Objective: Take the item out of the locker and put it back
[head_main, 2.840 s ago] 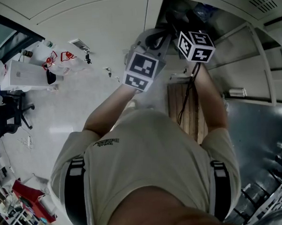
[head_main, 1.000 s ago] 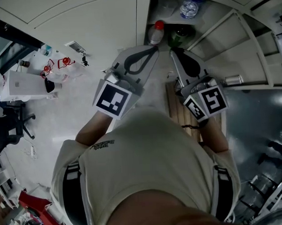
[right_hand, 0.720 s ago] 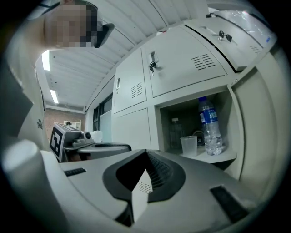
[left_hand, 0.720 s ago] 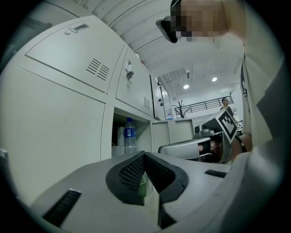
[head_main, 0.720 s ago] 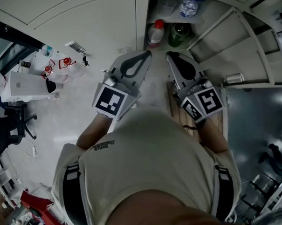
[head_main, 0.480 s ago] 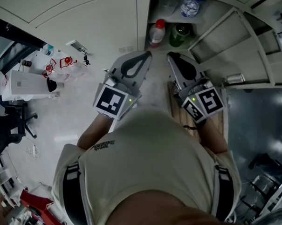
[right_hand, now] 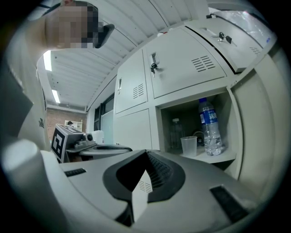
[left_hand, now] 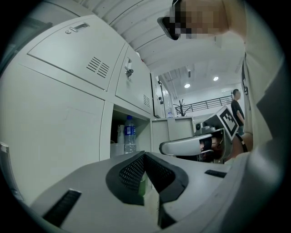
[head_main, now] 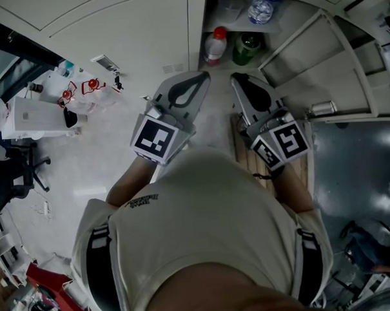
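Locker (head_main: 199, 16) work stands at a pause, by my reading. Nothing is in hand, and every candidate item sits inside the open compartment at the top centre of the head view. So this is either the moment ahead of the take-out or the one after the return; the pictures alone do not settle which. Its door (head_main: 319, 46) swings wide toward the upper right, leaving the opening free. Left tongs (head_main: 202, 74) and right tongs (head_main: 235, 77) hover side by side just below that opening. Both point at it, each with its jaws together and nothing between them. If a take-out is next, it calls for spreading one pair of jaws and pushing forward past the door frame. The jaws then close around a bottle's body without knocking its neighbours.

Inside, an upper shelf (right_hand: 213, 158) carries a water bottle (right_hand: 210, 125) with a blue label, upright at the right of the right gripper view. A clear bottle (right_hand: 176, 133) stands farther back to its left. A clear cup (right_hand: 188, 146), seemingly empty, stands between them near the shelf's front. Lower down, in the head view, a red-capped bottle (head_main: 215, 46) stands just beside a green container (head_main: 247, 47); whether that is a can or a cup I cannot tell.
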Motion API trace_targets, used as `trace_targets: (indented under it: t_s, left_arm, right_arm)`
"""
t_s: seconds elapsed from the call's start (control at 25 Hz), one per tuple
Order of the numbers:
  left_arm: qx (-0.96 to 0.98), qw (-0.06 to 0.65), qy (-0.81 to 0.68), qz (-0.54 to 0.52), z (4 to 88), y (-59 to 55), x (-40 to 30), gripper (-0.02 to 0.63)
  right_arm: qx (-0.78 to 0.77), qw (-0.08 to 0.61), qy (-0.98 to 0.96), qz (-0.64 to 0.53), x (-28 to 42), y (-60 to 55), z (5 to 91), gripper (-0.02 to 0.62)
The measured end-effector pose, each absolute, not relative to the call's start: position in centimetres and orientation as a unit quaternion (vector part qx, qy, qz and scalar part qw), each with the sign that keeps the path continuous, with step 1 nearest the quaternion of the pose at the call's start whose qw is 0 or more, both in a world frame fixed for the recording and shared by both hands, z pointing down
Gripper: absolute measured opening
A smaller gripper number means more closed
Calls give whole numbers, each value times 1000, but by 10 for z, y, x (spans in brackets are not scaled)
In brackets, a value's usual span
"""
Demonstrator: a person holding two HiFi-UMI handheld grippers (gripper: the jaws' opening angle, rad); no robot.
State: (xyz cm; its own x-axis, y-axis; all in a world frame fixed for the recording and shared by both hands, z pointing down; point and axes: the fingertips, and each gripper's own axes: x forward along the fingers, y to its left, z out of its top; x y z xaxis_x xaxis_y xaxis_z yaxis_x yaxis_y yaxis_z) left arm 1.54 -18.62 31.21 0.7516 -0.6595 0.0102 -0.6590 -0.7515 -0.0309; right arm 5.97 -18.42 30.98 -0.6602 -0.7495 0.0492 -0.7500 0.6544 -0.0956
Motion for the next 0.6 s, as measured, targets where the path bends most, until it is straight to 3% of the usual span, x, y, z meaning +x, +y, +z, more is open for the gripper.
trace_targets:
  t_s: [0.6]
  left_arm:
    - [-936,11,351,-20,316,-184,21,12]
  right_arm:
    - [410,6,-910,57,64,-179,312,2]
